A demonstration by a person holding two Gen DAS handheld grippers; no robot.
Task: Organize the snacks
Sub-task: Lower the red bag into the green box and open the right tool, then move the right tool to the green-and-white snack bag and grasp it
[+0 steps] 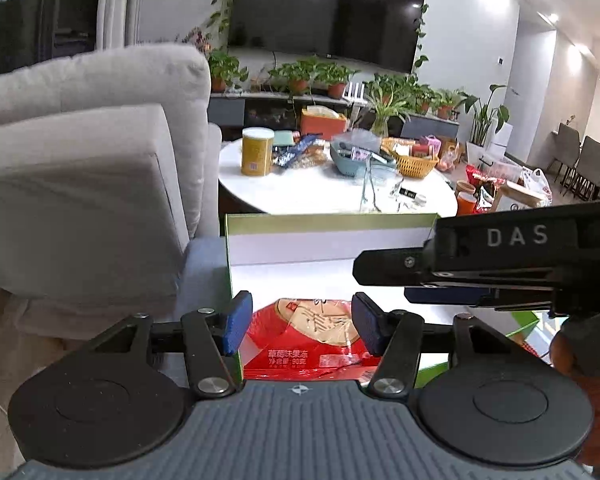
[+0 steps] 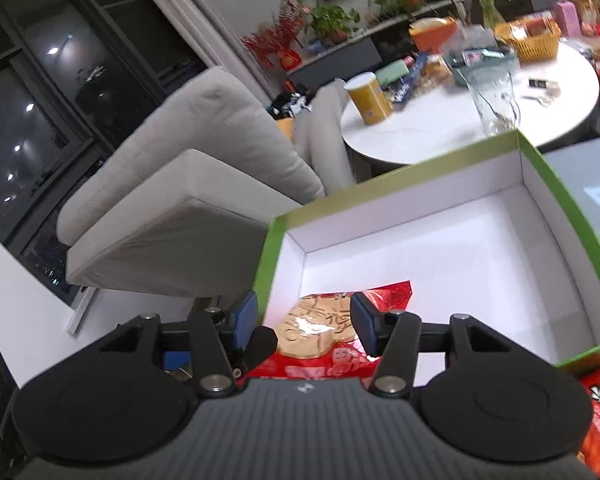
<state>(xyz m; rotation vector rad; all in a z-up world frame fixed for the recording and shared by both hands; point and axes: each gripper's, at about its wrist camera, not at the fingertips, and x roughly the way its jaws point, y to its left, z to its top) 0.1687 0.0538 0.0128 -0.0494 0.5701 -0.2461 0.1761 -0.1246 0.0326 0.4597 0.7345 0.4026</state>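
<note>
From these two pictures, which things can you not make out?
- Red snack packet: near end hidden under the left hand-held gripper body; left wrist view.
- Same packet, right wrist view: blurred print, partly behind the right hand-held gripper.
- Green box: right corner cut by frame edge.

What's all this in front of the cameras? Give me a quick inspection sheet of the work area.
Surface: grey-blue pad under the box.
Job's things: red snack packet lying inside green-edged white box.
Clutter: round white table with yellow can, orange basket.
Grippers: left gripper and right gripper open, above the packet.
Cables: nothing seen.
Surroundings: beige sofa, television, potted plants.
</note>
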